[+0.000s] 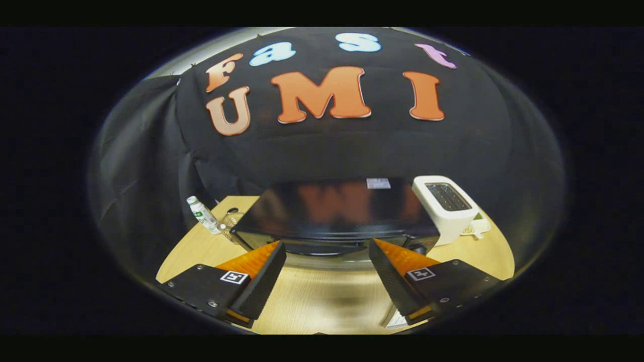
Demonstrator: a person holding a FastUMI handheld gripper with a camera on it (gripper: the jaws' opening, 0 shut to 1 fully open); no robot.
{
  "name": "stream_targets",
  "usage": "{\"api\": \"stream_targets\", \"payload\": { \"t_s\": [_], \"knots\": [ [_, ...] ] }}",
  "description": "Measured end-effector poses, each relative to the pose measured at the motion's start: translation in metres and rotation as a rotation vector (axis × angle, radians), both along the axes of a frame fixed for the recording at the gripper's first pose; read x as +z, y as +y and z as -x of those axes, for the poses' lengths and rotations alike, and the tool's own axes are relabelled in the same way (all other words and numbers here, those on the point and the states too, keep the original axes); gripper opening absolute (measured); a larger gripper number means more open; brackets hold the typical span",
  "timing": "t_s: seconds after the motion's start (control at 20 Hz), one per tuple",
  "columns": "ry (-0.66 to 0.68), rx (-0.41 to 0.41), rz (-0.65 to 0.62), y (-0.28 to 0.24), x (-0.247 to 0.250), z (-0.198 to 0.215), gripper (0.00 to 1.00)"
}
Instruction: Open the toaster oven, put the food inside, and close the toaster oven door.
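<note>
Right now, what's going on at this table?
A hand-held gripper hangs open above a wooden table, its fingers empty and pointing at a black toaster oven just ahead. Nothing is gripped yet. A white toaster stands on one side of the oven, a small bottle on the other.

Black ribbed fingers (261, 281) with orange backs (square markers, screws).

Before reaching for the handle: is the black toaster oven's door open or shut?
Cannot tell: the black toaster oven shows mostly its glossy top; its front is blurred beyond the open fingers.
</note>
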State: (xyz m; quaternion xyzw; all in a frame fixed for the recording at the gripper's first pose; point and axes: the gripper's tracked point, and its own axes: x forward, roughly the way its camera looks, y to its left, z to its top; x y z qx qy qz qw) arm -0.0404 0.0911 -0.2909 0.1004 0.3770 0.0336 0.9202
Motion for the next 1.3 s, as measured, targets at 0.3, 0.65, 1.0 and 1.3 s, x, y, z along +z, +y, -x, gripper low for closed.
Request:
{"api": "stream_targets", "payload": {
  "t_s": [0.3, 0.65, 1.0, 1.3],
  "knots": [
    [-0.268, -0.017, 0.038, -0.035, 0.114, -0.024, 0.98],
    [-0.452, -0.037, 0.097, -0.066, 0.198, -0.026, 0.98],
    [-0.526, -0.038, 0.148, -0.072, 0.232, -0.024, 0.98],
    [-0.569, -0.036, 0.167, -0.076, 0.253, -0.023, 0.99]
  ]
}}
